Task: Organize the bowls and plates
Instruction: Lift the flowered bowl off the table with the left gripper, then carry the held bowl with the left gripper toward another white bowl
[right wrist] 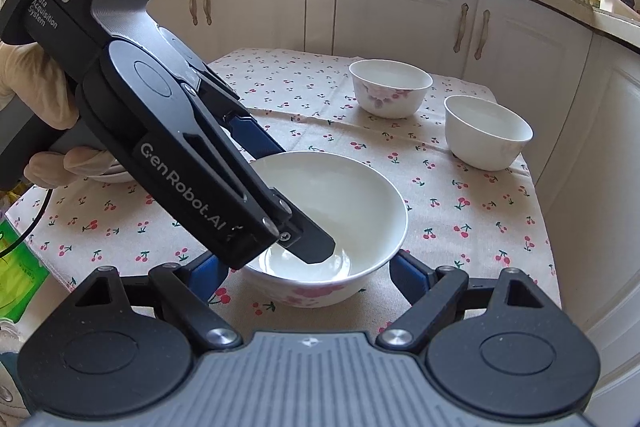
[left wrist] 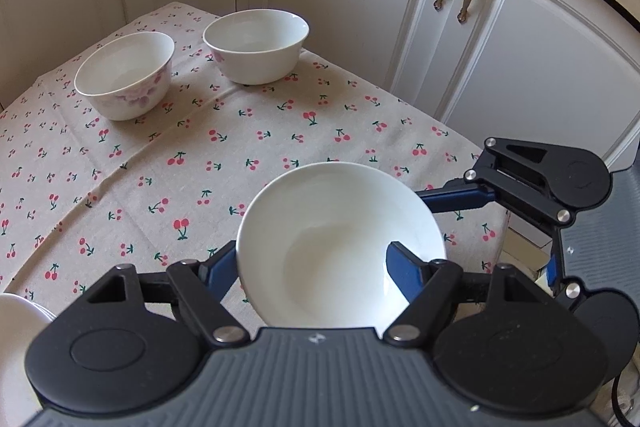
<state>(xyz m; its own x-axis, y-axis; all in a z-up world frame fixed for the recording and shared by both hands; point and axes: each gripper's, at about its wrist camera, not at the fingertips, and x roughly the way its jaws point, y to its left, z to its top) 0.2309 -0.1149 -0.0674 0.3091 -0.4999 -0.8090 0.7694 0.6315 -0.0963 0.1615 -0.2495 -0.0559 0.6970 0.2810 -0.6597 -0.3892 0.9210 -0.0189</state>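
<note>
Left gripper [right wrist: 280, 211] pinching the near bowl [right wrist: 344, 203] by its rim, one finger down inside, the other hidden outside the wall. Right gripper [right wrist: 308, 271] spread wide, blue fingers either side of that same bowl, not touching it as far as can be told. Bowl sitting near the front edge of the cherry-print tablecloth [left wrist: 160, 155], maybe just lifted, hard to say.

Two more bowls well apart at the far side of the table: the floral bowl [left wrist: 126, 75] and the plain white bowl [left wrist: 256, 45], standing just beside each other, not nested. A stack of plates [left wrist: 16, 311] barely peeking in at the left edge, so possibly plates already gathered, can't confirm.

Looks like early-to-middle going: none of the three bowls stacked yet. Probably next: carrying this one over to nest with the other two
</note>
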